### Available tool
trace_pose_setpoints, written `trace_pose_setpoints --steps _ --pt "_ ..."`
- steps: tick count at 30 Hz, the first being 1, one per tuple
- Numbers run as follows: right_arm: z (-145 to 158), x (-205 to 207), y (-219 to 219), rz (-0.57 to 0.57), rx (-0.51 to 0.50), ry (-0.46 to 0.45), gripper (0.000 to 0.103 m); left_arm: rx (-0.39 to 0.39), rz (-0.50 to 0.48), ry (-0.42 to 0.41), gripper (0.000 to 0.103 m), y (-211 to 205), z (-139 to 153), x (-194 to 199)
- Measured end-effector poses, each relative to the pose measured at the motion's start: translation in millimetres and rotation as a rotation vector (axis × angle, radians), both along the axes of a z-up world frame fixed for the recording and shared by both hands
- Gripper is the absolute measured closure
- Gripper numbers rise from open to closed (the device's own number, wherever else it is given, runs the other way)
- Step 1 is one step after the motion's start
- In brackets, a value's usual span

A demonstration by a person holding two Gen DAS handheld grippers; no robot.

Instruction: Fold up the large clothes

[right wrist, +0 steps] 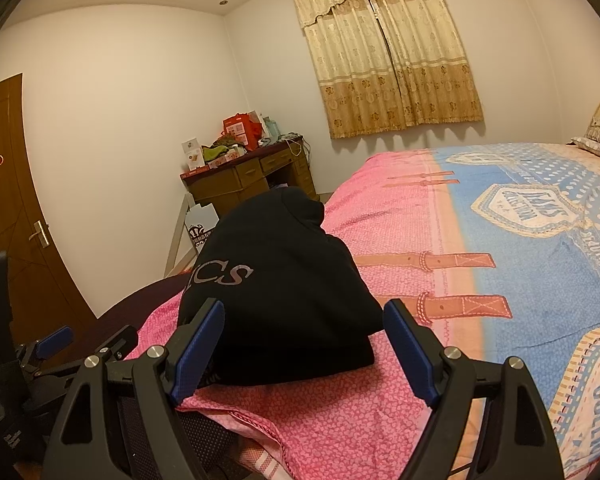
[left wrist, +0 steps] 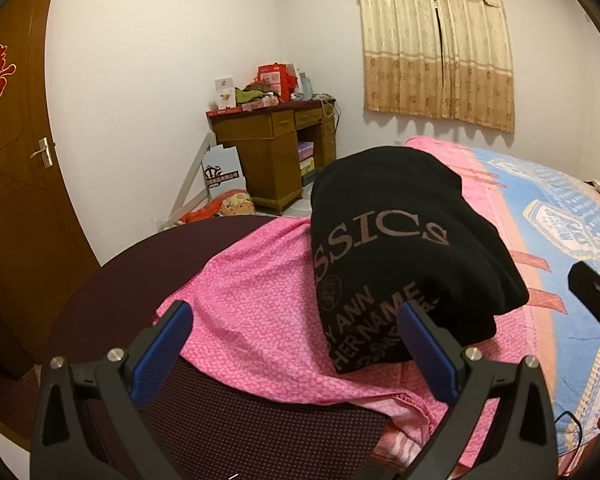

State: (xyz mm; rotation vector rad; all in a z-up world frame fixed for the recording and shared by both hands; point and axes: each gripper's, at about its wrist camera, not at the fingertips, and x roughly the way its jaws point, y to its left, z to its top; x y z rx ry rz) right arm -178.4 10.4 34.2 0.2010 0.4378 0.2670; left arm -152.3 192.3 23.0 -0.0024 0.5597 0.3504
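— Left wrist: black top point(left wrist: 400, 248) lies folded on the pink sheet point(left wrist: 252, 320) at the bed's corner; left gripper point(left wrist: 296, 344) gapes, empty. Print reads "SSICS", "HER NAME".
— Right wrist: right gripper point(right wrist: 304, 344) open, touching nothing. Folding looks done, perhaps; next, another garment. Bedspread point(right wrist: 540, 280) says "JEANS", probably.

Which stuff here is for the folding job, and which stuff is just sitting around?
For the job:
black top, already folded
pink cloth under it
left claw, open
right claw, open

Just lying about:
desk
red boxes on it
curtain
door
bedspread
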Motion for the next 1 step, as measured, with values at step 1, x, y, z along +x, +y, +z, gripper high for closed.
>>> trace_pose_setpoints --steps 1 --pt "-0.4 -0.2 -0.7 -0.002 0.0 0.0 0.021 0.002 0.006 0.004 0.0 4.7 -0.7 1.7"
